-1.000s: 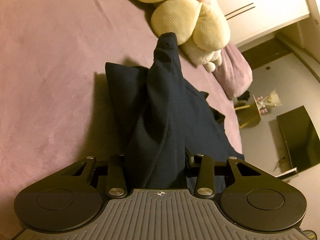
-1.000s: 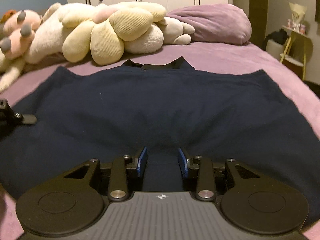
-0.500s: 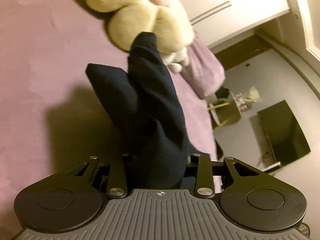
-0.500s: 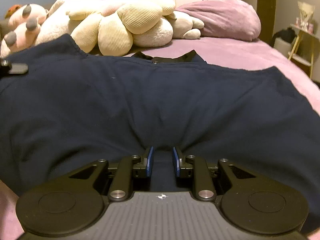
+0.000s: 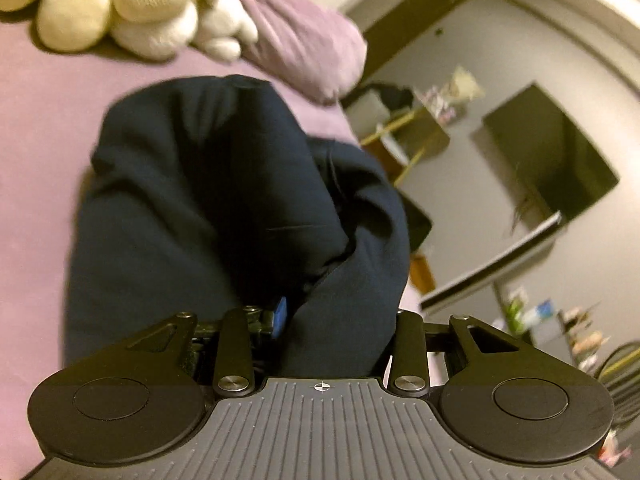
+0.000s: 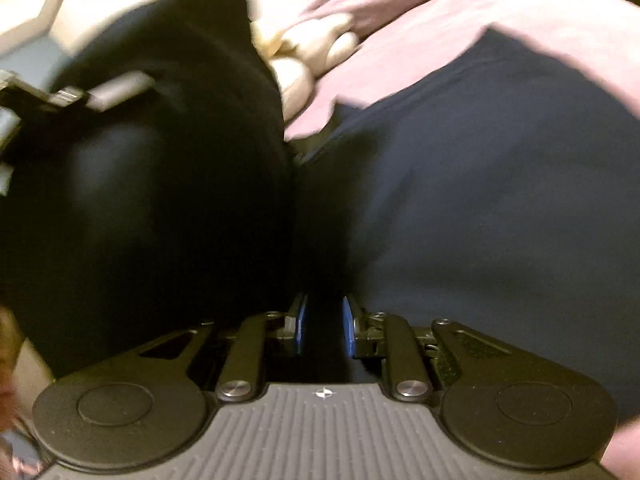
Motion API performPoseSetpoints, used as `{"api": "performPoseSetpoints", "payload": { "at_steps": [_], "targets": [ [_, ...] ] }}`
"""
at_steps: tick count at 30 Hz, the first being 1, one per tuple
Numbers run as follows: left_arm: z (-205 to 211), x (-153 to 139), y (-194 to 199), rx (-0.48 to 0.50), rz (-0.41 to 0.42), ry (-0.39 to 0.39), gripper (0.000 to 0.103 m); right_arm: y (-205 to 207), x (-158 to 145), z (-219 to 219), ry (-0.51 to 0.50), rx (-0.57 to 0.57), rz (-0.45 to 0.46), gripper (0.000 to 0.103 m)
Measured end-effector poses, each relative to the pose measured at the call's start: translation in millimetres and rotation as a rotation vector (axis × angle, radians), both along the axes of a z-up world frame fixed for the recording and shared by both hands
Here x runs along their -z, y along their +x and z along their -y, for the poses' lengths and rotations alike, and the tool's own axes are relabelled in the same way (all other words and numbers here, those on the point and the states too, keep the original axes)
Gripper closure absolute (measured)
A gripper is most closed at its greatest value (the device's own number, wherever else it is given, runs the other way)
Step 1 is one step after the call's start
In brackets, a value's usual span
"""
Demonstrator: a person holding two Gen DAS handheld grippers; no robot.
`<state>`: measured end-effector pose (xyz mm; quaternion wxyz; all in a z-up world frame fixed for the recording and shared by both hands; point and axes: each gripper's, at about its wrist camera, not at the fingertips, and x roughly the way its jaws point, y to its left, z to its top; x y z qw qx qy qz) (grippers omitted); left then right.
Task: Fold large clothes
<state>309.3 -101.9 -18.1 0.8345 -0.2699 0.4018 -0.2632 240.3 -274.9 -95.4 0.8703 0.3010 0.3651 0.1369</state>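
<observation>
A large navy blue garment (image 5: 208, 200) hangs bunched from my left gripper (image 5: 332, 320), which is shut on its edge and holds it raised above the purple bed (image 5: 36, 128). The cloth hides most of the left fingers; one blue pad (image 5: 281, 314) shows. In the right wrist view the same garment (image 6: 480, 184) fills the frame, partly lying on the bed. My right gripper (image 6: 323, 330) is shut on a fold of it. The left gripper's body (image 6: 60, 98) shows at the upper left, with lifted cloth below it. This view is blurred.
Cream plush toys (image 5: 132, 4) and a purple pillow (image 5: 304, 44) lie at the head of the bed. Past the bed's edge stand a small gold side table (image 5: 412, 136), a dark screen (image 5: 552, 156) on the grey wall and a shelf (image 5: 492, 268).
Both grippers have lifted the garment and swung it over. The right gripper has closed on the fold. The left view has turned toward the room's right side.
</observation>
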Motion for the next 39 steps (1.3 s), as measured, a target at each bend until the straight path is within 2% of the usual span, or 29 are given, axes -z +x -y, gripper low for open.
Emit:
{"api": "performPoseSetpoints", "payload": {
  "at_steps": [1, 2, 3, 4, 6, 8, 10, 12, 14, 16, 18, 20, 22, 24, 26, 27, 29, 32, 33, 35, 37, 39],
  "targets": [
    [8, 8, -2, 0.007, -0.011, 0.015, 0.061, -10, -1, 14, 0.004, 0.04, 0.01, 0.085],
    [17, 16, -2, 0.017, -0.014, 0.026, 0.052, -18, 1, 26, 0.014, 0.073, 0.008, 0.085],
    [25, 26, -1, 0.03, -0.012, 0.02, 0.038, -23, 4, 36, 0.027, 0.092, 0.0, 0.088],
    [30, 34, -1, 0.036, -0.019, 0.002, 0.031, -30, 7, 48, 0.048, 0.107, -0.007, 0.091],
    [35, 36, -8, 0.056, 0.008, -0.048, 0.011, -40, 9, 62, 0.072, 0.124, -0.013, 0.091],
    [41, 23, -19, 0.117, 0.07, -0.023, 0.005, -51, 4, 74, 0.065, 0.153, 0.0, 0.091],
    [40, 9, -32, 0.154, 0.116, -0.005, 0.005, -56, -5, 81, 0.03, 0.185, 0.016, 0.09],
    [29, -2, -42, 0.151, 0.126, -0.056, 0.005, -58, -17, 88, 0.005, 0.218, 0.041, 0.086],
    [13, -11, -53, 0.138, 0.122, -0.129, 0.005, -58, -37, 87, -0.031, 0.247, 0.105, 0.086],
    [-10, -22, -61, 0.063, 0.147, -0.18, 0.005, -55, -55, 85, -0.041, 0.265, 0.17, 0.086],
    [-31, -29, -68, -0.045, 0.181, -0.183, 0.005, -44, -73, 84, -0.021, 0.243, 0.225, 0.085],
    [-57, -29, -63, -0.167, 0.199, -0.132, 0.005, -30, -82, 72, -0.032, 0.196, 0.253, 0.085],
    [-73, -20, -53, -0.257, 0.168, -0.032, 0.005, -17, -78, 59, -0.069, 0.155, 0.243, 0.086],
    [-86, -4, -40, -0.331, 0.114, 0.05, 0.005, -7, -60, 47, -0.141, 0.149, 0.186, 0.086],
    [-99, 19, -29, -0.378, 0.044, 0.076, 0.005, -5, -31, 42, -0.228, 0.174, 0.095, 0.088],
    [-104, 28, -21, -0.384, 0.014, 0.066, 0.006, -8, -15, 45, -0.24, 0.182, 0.07, 0.091],
    [-103, 48, -5, -0.383, -0.062, 0.013, 0.006, -19, 4, 55, -0.216, 0.186, 0.117, 0.095],
    [-94, 67, 8, -0.317, -0.136, -0.125, 0.012, -19, 1, 61, -0.208, 0.173, 0.113, 0.096],
    [-91, 69, 11, -0.308, -0.14, -0.146, 0.012, -16, -5, 62, -0.202, 0.169, 0.096, 0.096],
    [-83, 65, 11, -0.291, -0.106, -0.111, 0.012, -13, -21, 66, -0.172, 0.184, 0.074, 0.093],
    [-81, 61, 8, -0.263, -0.078, -0.1, 0.012, -14, -41, 67, -0.131, 0.209, 0.108, 0.081],
    [-71, 54, 7, -0.234, -0.048, -0.07, 0.012, -16, -53, 67, -0.088, 0.203, 0.144, 0.075]
  ]
}}
